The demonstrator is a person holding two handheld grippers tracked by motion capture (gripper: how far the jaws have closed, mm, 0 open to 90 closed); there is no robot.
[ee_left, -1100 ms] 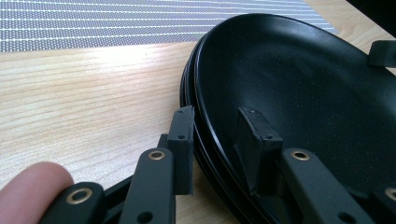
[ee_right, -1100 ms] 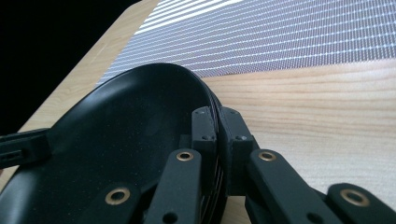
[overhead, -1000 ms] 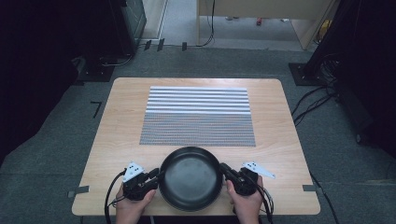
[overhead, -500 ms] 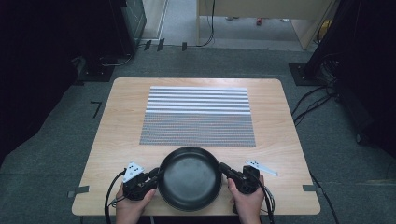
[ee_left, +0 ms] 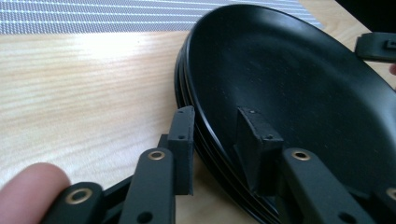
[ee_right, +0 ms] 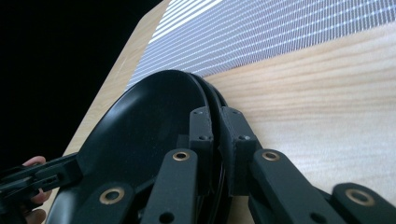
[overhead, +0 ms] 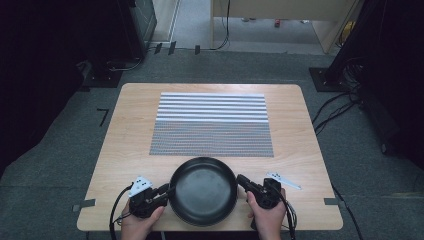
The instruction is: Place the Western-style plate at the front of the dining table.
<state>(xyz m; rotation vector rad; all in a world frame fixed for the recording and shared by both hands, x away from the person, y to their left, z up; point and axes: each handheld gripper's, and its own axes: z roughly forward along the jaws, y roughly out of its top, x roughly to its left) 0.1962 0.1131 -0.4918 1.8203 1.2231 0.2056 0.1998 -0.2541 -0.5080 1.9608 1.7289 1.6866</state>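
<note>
black plates (overhead: 203, 191): stacked at table (overhead: 125, 140) near edge, just short of striped mat (overhead: 212, 125), same spot as before | left gripper (overhead: 162, 191): jaws just eased slightly wider, straddling left rim | right gripper (overhead: 243, 181): clenched on right rim, unchanged

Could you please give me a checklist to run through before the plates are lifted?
1. Left gripper astride the rim of the black plates: ok, though its jaws have just been opening slightly.
2. Right gripper astride the opposite rim: ok, its jaws have also just been easing open.
3. Grip firm enough to lift: cannot tell.
4. Every plate in the stack caught by both grippers: cannot tell.
5. Striped placemat free to receive the plates: ok.
6. Table between plates and placemat unobstructed: ok.
</note>
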